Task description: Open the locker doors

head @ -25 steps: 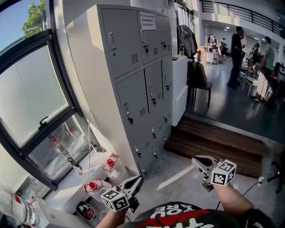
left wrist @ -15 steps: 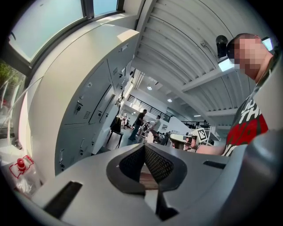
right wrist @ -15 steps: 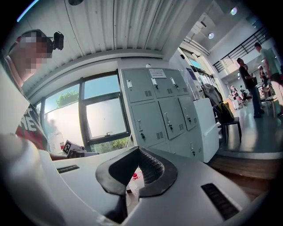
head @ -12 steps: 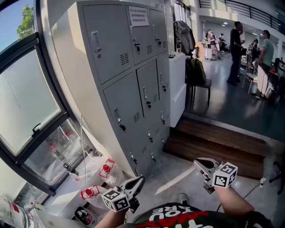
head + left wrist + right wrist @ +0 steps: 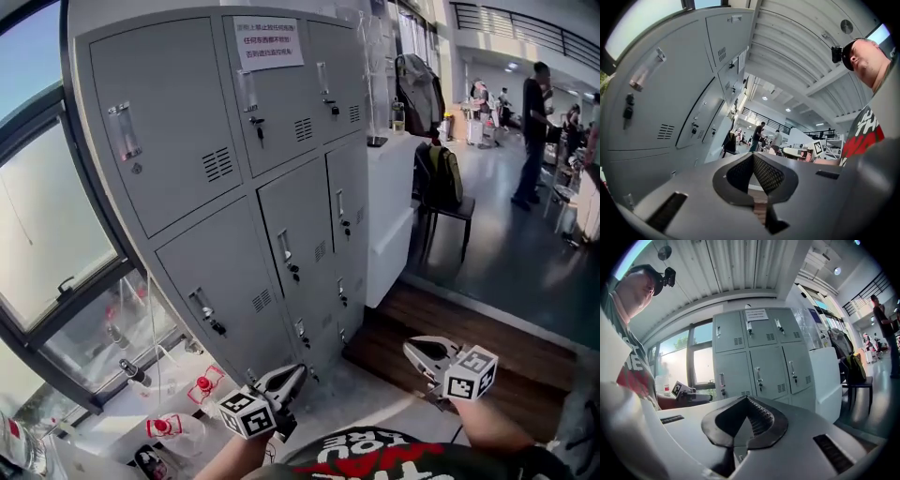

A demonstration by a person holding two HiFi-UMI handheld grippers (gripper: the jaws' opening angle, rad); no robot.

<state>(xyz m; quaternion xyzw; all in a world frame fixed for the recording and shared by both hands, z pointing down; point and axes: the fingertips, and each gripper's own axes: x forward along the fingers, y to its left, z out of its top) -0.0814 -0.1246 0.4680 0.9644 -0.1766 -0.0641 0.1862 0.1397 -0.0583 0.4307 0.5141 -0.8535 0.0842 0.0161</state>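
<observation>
Evidently at the approach step, the grey locker (image 5: pixel 234 216) is shown with all nine of its doors shut and none yet touched. The left tongs (image 5: pixel 298 372) and the right tongs (image 5: pixel 409 348) are held low in front of the person, roughly level and pointed toward the locker, well apart from it and from each other. Both pairs of tongs are closed, tips met, with nothing caught between them. A slim handle (image 5: pixel 123 131) with a keyed lock below it is carried near the left edge of each door, and a white notice (image 5: pixel 268 43) is stuck on the upper middle door. A window (image 5: pixel 56 234) is set to the locker's left, and a white cabinet (image 5: pixel 389 220) stands against its right side. For the next move, one pair of tongs would probably have to be brought up to a handle, parted, closed on it and drawn outward. Since the handles sit at the left edge, the doors are judged to swing on right-hand hinges. A locked door could not be pulled free this way.
</observation>
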